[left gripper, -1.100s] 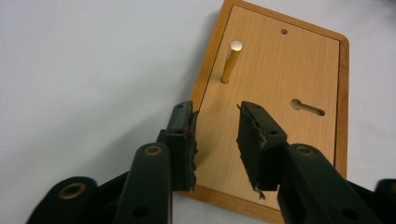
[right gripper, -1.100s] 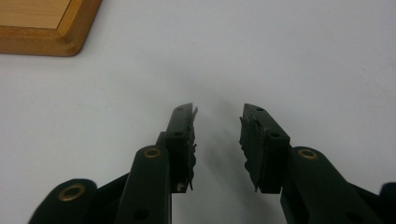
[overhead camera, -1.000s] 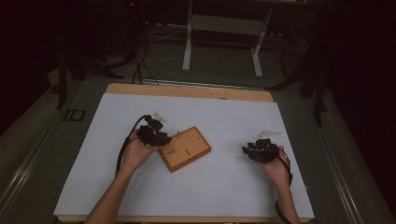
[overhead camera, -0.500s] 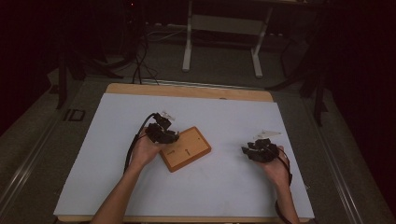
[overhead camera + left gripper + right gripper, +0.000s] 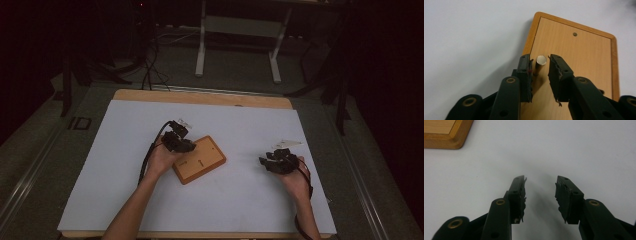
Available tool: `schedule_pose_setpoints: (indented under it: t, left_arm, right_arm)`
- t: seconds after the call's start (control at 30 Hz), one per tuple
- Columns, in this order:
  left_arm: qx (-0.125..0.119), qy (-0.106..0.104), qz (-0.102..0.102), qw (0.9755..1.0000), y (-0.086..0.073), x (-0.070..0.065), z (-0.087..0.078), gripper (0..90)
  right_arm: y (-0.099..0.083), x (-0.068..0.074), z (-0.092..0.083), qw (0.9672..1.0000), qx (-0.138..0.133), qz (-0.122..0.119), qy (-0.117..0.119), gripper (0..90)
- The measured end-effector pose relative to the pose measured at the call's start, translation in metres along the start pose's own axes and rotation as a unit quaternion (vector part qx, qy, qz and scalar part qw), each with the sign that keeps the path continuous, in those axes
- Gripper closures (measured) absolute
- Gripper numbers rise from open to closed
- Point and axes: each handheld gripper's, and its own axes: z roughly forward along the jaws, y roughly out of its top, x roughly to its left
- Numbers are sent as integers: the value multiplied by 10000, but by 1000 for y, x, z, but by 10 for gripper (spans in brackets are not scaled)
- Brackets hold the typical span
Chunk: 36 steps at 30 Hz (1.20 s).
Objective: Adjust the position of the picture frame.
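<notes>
A flat wooden board (image 5: 205, 162) lies at an angle in the middle of the white table cover. A short metal pin (image 5: 541, 60) stands upright on the board (image 5: 579, 57) near its edge, and a small hole (image 5: 574, 34) sits further along. My left gripper (image 5: 187, 146) is over the board's left corner. Its jaws (image 5: 540, 58) flank the pin with thin gaps on both sides; they have just been closing. My right gripper (image 5: 264, 161) rests on the cover to the right of the board. Its jaws (image 5: 541, 180) have just been opening and hold nothing.
The white cover (image 5: 240, 200) lies on a wooden tabletop whose far edge (image 5: 200, 97) shows. Behind the table stand metal frame legs (image 5: 201, 45) and floor cables (image 5: 147, 75). A board corner (image 5: 441, 132) shows at the upper left of the right gripper view.
My left hand has moved right and slightly down, from beside the board to over its left corner. The right hand has stayed in place.
</notes>
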Motion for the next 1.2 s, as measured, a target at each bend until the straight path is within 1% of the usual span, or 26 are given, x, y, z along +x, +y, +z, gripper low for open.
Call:
schedule_pose_setpoints:
  t: [0.1,0.17,0.2,0.27,0.33,0.47,0.73,0.9,1.03,1.2]
  left_arm:
    - [-11,32,23,10000,0,1,3,797]
    - [9,20,40,10000,0,2,4,820]
    - [-28,-4,-7,10000,-1,2,5,820]
    - [-27,-1,-10,10000,-1,2,5,820]
    - [-57,-23,-61,10000,-1,2,6,819]
    - [-97,-38,-74,9999,-2,3,7,815]
    - [-262,-14,-131,9996,-6,2,7,828]
    - [-295,-57,-90,9995,-7,3,7,840]
    - [-287,-34,8,9996,-7,2,6,843]
    - [-266,-128,87,9995,-7,4,5,844]
  right_arm:
    - [0,-1,-1,10000,-34,13,-11,583]
    - [0,-1,-1,10000,-32,17,-15,583]
    - [0,-1,-1,10000,-23,33,-13,583]
    - [-1,-2,0,10000,-14,22,-16,582]
    - [-1,-1,0,10000,-2,23,-13,582]
    - [0,-1,1,10000,-2,22,-11,581]
    - [-1,-1,1,10000,4,20,-5,580]
    - [0,-1,1,10000,-1,19,-2,580]
    - [-1,-2,0,10000,-4,28,0,580]
    - [-1,-2,0,10000,-21,38,-12,580]
